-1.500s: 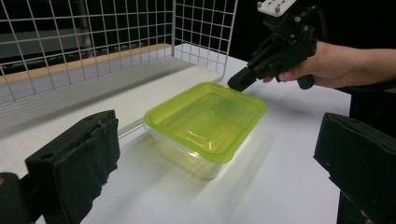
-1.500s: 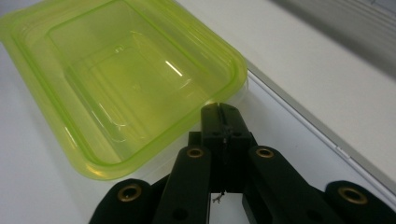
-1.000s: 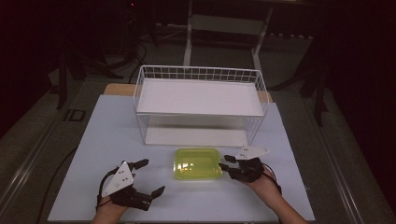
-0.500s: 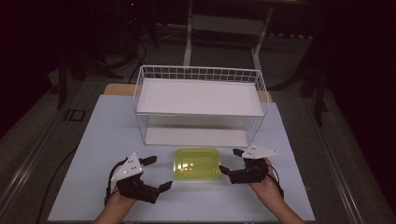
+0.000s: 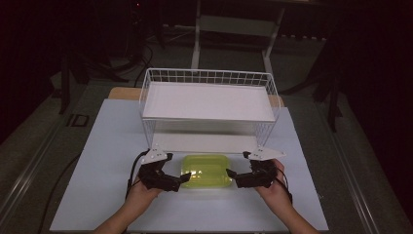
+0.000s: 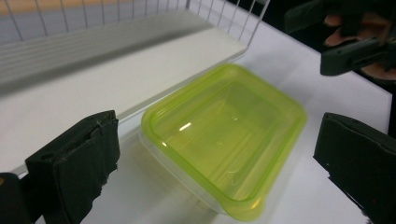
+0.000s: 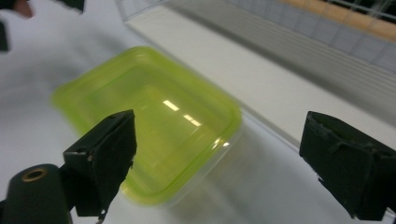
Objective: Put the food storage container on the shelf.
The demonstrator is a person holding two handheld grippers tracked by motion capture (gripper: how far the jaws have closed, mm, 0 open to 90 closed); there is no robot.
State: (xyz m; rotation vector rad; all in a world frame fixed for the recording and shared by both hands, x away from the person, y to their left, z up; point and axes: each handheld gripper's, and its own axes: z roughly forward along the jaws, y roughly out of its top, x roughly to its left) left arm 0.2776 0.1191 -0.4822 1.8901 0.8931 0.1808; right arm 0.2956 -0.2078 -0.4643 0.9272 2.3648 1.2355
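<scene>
A shallow yellow-green plastic container (image 5: 206, 171) lies on the white table (image 5: 112, 146), just in front of the wire rack. My left gripper (image 5: 176, 168) is at its left end, open, with one jaw tip close to the rim. At the container's right end my right gripper (image 5: 237, 164) is open too. In the left gripper view the container (image 6: 224, 135) lies between and beyond the wide-apart jaws of the left gripper (image 6: 219, 168). The right gripper view has the container (image 7: 149, 121) ahead of the right gripper (image 7: 224, 154), toward its left jaw. Nothing is gripped.
A white two-tier wire rack (image 5: 209, 71) stands behind the container, its lower shelf (image 6: 116, 70) close to the container's far edge. Bare table lies left and right of the hands. The surroundings beyond the table are dark.
Both grippers have closed in on the container from either side. The left one came farthest, moving right and forward. The container has not moved.
</scene>
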